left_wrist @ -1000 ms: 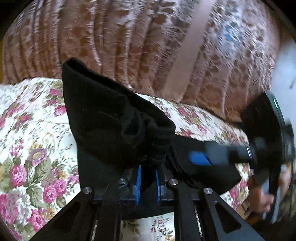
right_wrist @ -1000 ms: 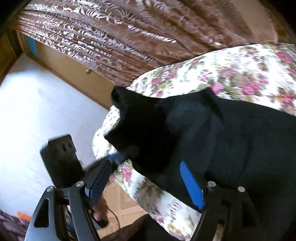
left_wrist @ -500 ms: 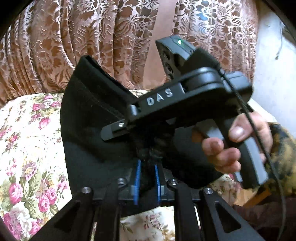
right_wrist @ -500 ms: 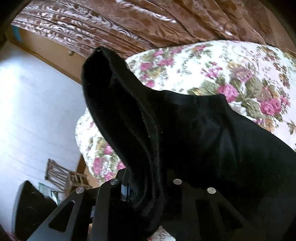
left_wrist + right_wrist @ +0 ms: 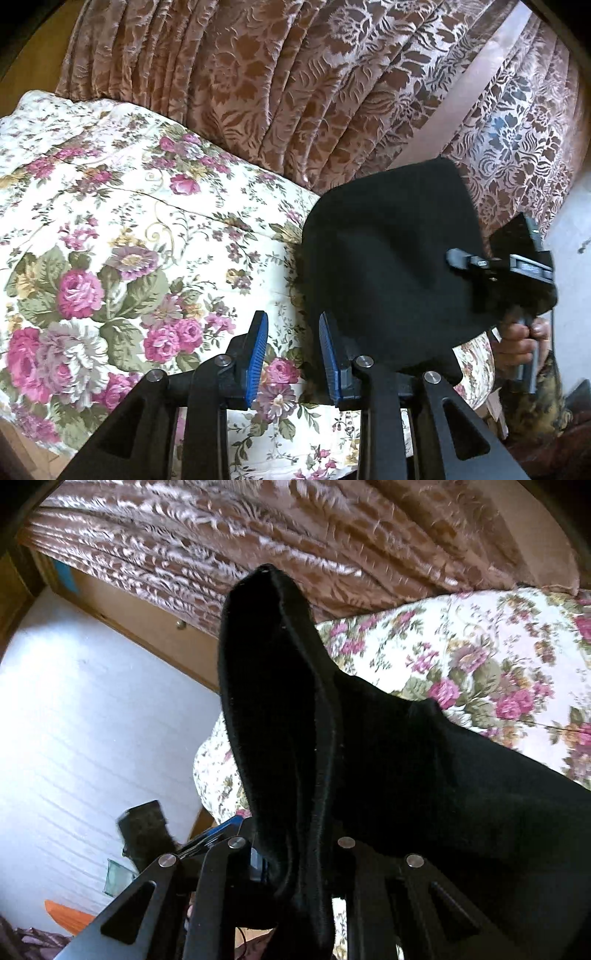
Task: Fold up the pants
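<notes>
Under me a floral quilt [image 5: 110, 236], cream with pink roses and green leaves, rumpled, covers the bed. Behind it hang brown patterned curtains [image 5: 280, 85] in pleats, with a plain pink strip [image 5: 476, 81] between two panels. My other view shows a white wall [image 5: 85, 716], wooden trim [image 5: 147, 627] under the curtain, something orange [image 5: 70, 919] low at left.

Left gripper [image 5: 293, 350]: its jaws are opening; blue pads [image 5: 258, 354] stand apart, only the floral cover shows between them.
Black pants [image 5: 388, 266]: a bunched dark mass just right of the left gripper's right finger, lifted above the bed.
Right gripper [image 5: 452, 256]: at the right edge, its tip reaches into the pants; a hand [image 5: 517, 341] holds its handle.
Bed cover [image 5: 122, 229]: cream with pink roses.
Curtain [image 5: 295, 81]: brown, leaf pattern, behind the bed.
</notes>
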The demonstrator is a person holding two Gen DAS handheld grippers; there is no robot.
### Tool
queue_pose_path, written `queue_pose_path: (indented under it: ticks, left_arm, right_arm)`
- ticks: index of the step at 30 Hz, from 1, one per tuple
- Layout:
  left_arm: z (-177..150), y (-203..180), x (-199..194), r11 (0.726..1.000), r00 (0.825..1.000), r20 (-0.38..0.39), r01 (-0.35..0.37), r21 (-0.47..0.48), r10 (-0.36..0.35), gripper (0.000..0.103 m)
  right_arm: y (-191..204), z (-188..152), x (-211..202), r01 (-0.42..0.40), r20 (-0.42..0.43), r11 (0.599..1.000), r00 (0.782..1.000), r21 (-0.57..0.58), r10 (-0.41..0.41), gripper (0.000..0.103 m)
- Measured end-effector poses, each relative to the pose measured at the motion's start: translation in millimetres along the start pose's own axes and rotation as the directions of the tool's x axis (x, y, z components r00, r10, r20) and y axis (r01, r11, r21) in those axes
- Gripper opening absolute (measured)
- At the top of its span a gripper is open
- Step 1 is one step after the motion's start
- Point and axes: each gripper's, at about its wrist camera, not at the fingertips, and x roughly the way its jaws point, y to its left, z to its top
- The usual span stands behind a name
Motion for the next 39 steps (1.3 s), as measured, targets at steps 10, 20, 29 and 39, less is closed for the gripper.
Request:
queue_pose_path:
  ticks: [10, 20, 29, 39]
  left_arm:
    - [-12, -80, 81, 0.984, 0.978, -0.174, 0.134, 0.120, -0.112, 0.031]
    - [-46, -139, 125, 0.947, 0.934, -0.329, 0.225, 0.231, -0.141, 0.032]
    - [-48, -141, 128, 0.950, 0.931, -0.339, 0.220, 0.224, -0.136, 0.032]
    - [-50, -138, 126, 0.950, 0.933, -0.329, 0.227, 0.217, -0.148, 0.034]
  right_arm:
    - [-24, -32, -106, 0.040, 0.130, 0.998, 0.990, 0.042, -0.045, 0.015]
    - [-146, -87, -155, 0.145, 0.128, 0.942, 0.973, 0.303, -0.191, 0.015]
    - [-185, -120, -181, 0.123, 0.206, 0.885, 0.949, 0.449, -0.236, 0.033]
    - [-127, -164, -221, 0.056, 0.305, 0.897, 0.929, 0.439, -0.208, 0.035]
